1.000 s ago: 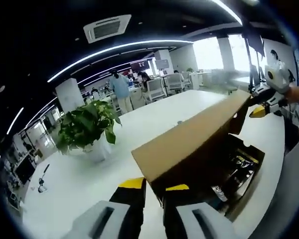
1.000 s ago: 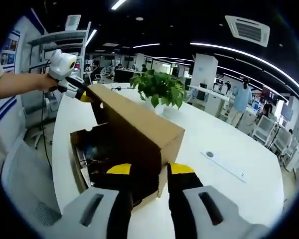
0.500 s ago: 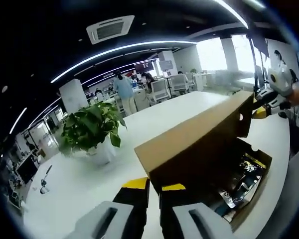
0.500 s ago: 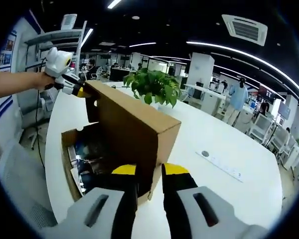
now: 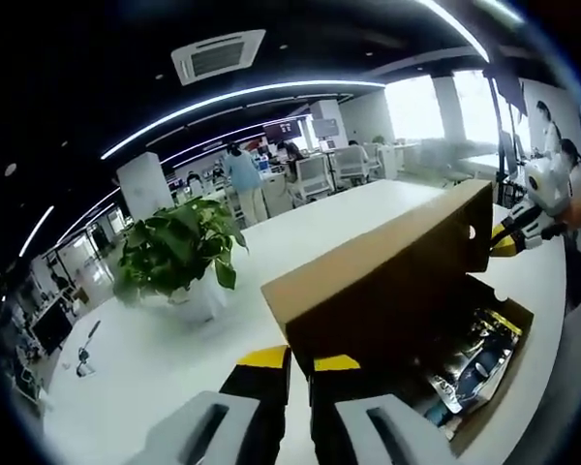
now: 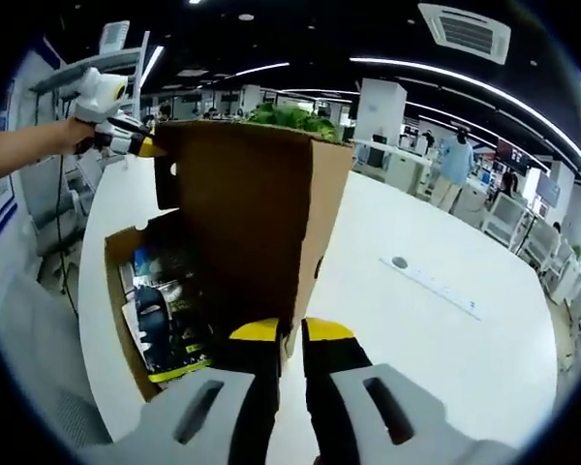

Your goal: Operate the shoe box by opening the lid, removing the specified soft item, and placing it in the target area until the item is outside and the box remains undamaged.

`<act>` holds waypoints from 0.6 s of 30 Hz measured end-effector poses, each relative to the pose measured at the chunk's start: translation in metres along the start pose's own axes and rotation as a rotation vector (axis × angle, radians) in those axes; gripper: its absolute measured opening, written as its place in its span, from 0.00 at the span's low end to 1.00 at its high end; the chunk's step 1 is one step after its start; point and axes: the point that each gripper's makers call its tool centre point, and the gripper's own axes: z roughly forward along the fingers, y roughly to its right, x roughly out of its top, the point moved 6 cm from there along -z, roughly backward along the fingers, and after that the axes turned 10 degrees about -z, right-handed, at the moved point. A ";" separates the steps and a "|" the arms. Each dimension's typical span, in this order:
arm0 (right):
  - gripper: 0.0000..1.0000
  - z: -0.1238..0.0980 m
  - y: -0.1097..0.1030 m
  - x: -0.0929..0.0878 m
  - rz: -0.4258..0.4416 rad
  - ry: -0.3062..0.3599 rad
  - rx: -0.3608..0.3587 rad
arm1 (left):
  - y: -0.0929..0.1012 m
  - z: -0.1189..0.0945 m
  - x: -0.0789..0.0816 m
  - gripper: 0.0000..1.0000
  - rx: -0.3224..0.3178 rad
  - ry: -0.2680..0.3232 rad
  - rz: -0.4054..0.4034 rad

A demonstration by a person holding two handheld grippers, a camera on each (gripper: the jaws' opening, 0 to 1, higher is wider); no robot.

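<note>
**Lid up, both tools pinching a corner each**

The shoe box (image 6: 126,291) sat on the white desk (image 6: 436,320) with its cardboard lid (image 6: 242,232) swung up on edge. In the right gripper view the right tool (image 6: 281,334) had its jaws nearly together, and they looked clamped on the near lower corner of the lid. At the far corner the left tool (image 6: 140,145) gripped the lid's edge by its yellow tips. The left gripper view told the same story from the other end: the left tool (image 5: 289,360) was closed to a thin slit on the lid (image 5: 387,276), the right tool (image 5: 508,240) holding the far corner.

Inside the open box (image 5: 504,373) lay a glossy printed packet (image 6: 165,310), likely the soft item wanted, though what was under the wrapper could not be told.

My read: the lid needed to go further back with both corners travelling evenly. One corner running ahead would twist the hinge and could crease or tear the cardboard. A light pinch should be enough.

Behind the lid, a potted plant (image 5: 174,252) stood on the desk near the box, so that side was tight. The desk beyond the box's right end looked open, a fair landing spot for the item.
</note>
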 end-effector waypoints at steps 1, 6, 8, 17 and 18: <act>0.02 0.000 0.000 -0.001 -0.001 -0.002 -0.003 | 0.000 0.000 0.000 0.06 0.000 0.000 0.000; 0.02 0.006 -0.004 -0.005 0.007 -0.006 -0.004 | -0.002 0.006 0.003 0.06 -0.003 -0.002 -0.011; 0.02 0.008 -0.003 -0.005 0.013 -0.005 -0.010 | -0.003 0.008 0.004 0.06 -0.003 -0.003 -0.013; 0.01 0.016 0.000 -0.003 0.023 0.000 -0.035 | -0.009 0.021 0.008 0.06 -0.004 -0.003 -0.031; 0.01 0.017 0.000 -0.003 0.026 0.001 -0.038 | -0.009 0.023 0.008 0.06 -0.004 -0.003 -0.032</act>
